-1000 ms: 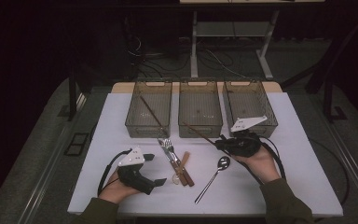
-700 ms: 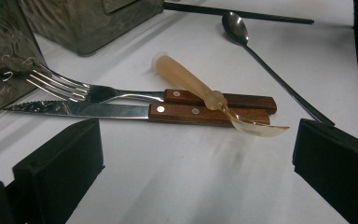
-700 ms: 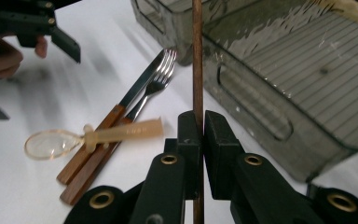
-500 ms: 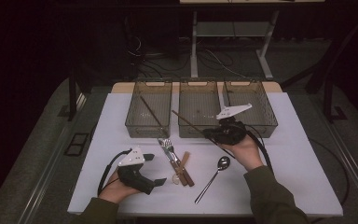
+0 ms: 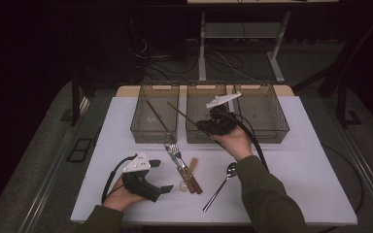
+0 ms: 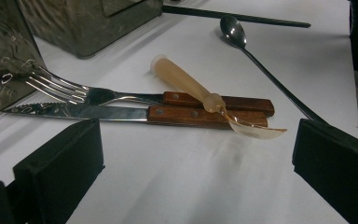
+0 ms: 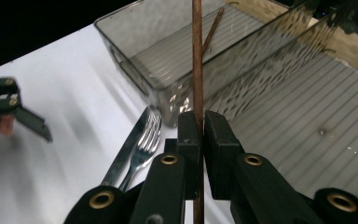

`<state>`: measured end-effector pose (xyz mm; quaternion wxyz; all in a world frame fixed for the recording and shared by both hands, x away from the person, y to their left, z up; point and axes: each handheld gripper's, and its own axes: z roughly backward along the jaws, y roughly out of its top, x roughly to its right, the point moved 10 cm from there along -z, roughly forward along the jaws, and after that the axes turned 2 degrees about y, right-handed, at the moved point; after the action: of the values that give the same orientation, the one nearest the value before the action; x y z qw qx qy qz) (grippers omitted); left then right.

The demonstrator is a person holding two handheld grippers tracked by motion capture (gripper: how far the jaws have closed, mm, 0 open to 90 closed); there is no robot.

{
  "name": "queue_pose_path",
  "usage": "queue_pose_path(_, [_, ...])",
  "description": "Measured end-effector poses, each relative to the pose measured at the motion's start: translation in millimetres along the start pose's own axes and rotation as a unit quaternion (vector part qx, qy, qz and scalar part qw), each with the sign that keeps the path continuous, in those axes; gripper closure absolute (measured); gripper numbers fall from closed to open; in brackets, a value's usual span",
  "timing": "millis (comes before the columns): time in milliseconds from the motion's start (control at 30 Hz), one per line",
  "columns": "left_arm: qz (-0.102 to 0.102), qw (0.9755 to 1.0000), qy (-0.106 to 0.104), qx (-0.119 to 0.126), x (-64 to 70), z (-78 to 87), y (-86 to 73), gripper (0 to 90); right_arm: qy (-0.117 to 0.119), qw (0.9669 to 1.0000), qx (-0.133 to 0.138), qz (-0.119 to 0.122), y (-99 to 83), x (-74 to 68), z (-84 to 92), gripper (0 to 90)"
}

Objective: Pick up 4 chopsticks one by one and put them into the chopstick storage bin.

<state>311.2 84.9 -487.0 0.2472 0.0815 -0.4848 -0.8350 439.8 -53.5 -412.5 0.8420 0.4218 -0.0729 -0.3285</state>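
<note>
Two grippers: one in each hand, over a white table (image 5: 301, 179).
Left gripper (image 5: 161, 175): at seven o'clock on the table, resting low in the person's left hand (image 5: 119, 196); its two black jaws stand wide apart with nothing between them, pointing at the cutlery.
Loose cutlery at six o'clock: wooden-handled steel fork (image 6: 102, 95) and wooden-handled serrated knife (image 6: 121, 113) side by side, touching; translucent amber plastic spoon (image 6: 205, 98) lying across both handles; long steel spoon (image 5: 222, 183) just beside them at five o'clock.
Right gripper (image 7: 199, 135): held above the near edge of the middle bin, right hand (image 5: 233, 142) under it, forearm in a green sleeve reaching from five o'clock.
Right jaws: pressed together, pinching a thin brown wooden chopstick (image 7: 197, 60).
Held chopstick: in the air, slanting toward ten o'clock over the gap between the left and middle bins.
Left clear smoky plastic bin (image 5: 138, 127): at eleven o'clock, one matching brown chopstick (image 5: 158, 117) lies slantwise inside.
Middle clear bin (image 5: 194, 137): at twelve o'clock, ribbed floor, contents cannot be told behind the gripper.
Right clear bin (image 5: 272, 111): at one o'clock.
</note>
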Motion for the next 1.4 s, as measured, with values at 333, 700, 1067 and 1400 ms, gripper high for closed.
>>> queue_pose_path(333, [-0.005, 1.0, -0.002, 0.004, 0.4, 0.5, 1.5, 1.0, -0.018, 0.9996, -0.02, -0.009, 33.2, 1.7, -28.2, 84.9])
queue_pose_path(700, [0.0, 1.0, -0.004, 0.008, 0.9, 0.8, 2.5, 1.0, -0.034, 0.9991, -0.017, -0.02, 68.2, 2.3, -65.4, 84.9])
queue_pose_path(1067, [0.0, 0.9999, -0.006, 0.012, 0.0, 1.9, 3.4, 1.0, -0.048, 0.9976, -0.023, -0.044, 86.5, 5.5, -104.1, 84.9])
queue_pose_path(1400, [0.001, 0.9998, -0.008, 0.015, 0.2, 2.9, 4.3, 1.0, -0.069, 0.9943, -0.042, -0.069, 95.1, 13.2, -134.6, 84.8])
